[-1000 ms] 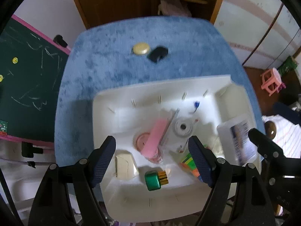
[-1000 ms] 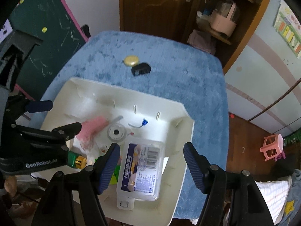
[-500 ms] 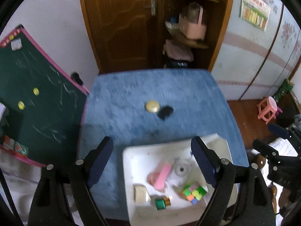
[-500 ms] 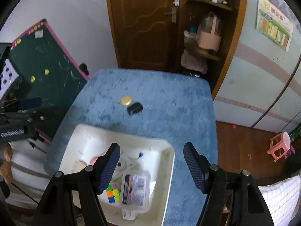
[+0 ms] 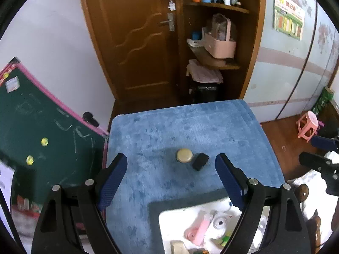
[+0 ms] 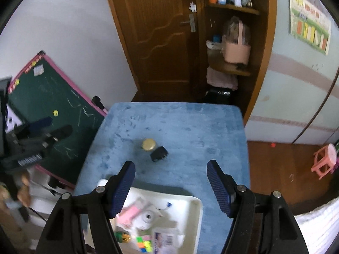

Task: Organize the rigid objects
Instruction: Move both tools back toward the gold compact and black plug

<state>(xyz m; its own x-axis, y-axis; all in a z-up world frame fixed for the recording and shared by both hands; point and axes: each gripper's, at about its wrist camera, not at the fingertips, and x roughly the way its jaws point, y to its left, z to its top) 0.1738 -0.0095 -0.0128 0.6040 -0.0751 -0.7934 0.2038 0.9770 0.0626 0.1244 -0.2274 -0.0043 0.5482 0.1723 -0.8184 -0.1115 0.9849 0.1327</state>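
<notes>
White tray (image 6: 196,209) of small objects on blue tablecloth (image 5: 190,131), gold lid (image 5: 184,155) beside black object (image 5: 200,161), my left gripper (image 5: 171,182) and right gripper (image 6: 170,187) both apart, empty.

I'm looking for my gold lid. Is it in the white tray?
No, the gold lid sits on the blue cloth, outside the tray.
</notes>
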